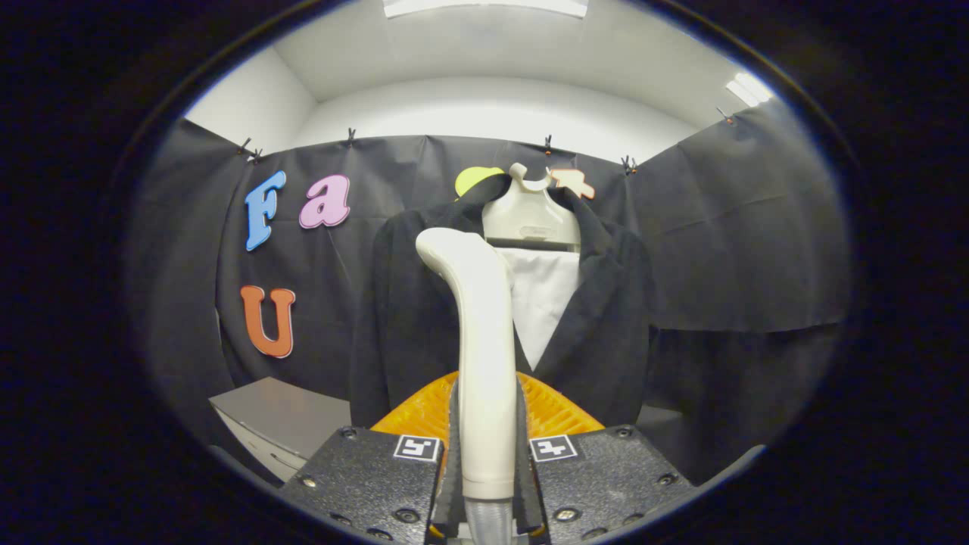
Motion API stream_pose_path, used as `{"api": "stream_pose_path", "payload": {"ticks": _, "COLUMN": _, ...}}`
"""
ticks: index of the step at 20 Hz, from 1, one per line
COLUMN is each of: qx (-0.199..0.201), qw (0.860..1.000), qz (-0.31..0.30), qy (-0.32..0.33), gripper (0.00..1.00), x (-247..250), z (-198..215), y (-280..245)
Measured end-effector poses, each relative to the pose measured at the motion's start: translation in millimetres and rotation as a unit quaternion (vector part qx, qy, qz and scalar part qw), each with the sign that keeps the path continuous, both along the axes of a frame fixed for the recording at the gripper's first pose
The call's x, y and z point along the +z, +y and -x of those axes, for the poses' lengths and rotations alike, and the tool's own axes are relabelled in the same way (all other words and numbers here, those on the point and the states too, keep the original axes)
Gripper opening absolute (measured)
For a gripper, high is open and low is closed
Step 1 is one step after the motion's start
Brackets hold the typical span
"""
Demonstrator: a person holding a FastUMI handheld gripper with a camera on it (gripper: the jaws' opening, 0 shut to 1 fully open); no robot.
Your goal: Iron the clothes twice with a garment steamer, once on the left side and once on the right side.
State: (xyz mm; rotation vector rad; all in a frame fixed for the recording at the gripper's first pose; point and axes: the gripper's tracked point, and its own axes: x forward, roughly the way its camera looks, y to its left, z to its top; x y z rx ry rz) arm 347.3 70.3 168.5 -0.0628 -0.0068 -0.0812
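**Steamer handle clamped, head raised before the jacket**

Gripper (487,454), bottom centre of the frame: both fingers press on the lower shaft of the garment steamer (483,356), one on each side, pinching it with no gap visible. Each finger block carries a small square marker on its top face. Ribbed pads (556,412) fan out behind the shaft on both sides.

Steamer: smooth, glossy, off-white plastic. The handle rises straight up from between the fingers, then bends toward the upper left into a rounded head just above mid-frame. A grey ribbed hose stub (487,522) leaves the bottom of the handle, below the pinch.

Beyond the steamer, centre frame: a dark jacket (606,318) on a pale plastic hanger (530,216). Lapels open in a V over a white shirt front (545,295). The steamer head overlaps the jacket's picture-left lapel, beside the hanger's body; cannot tell whether head and cloth touch. The fabric looks matte, with a few soft vertical folds on the picture-left panel.

Lower left: the corner of a grey box-like surface (280,416), slightly blurred. Behind everything, black cloth wall (749,235) clipped along its top edge, white ceiling above with a light panel (484,6) at top centre.
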Motion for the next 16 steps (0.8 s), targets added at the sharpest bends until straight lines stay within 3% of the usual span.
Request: {"api": "stream_pose_path", "payload": {"ticks": 16, "qx": -0.028, "qw": 0.993, "qz": 0.033, "qy": 0.110, "gripper": 0.30, "x": -123.8, "z": 58.2, "y": -17.0}}
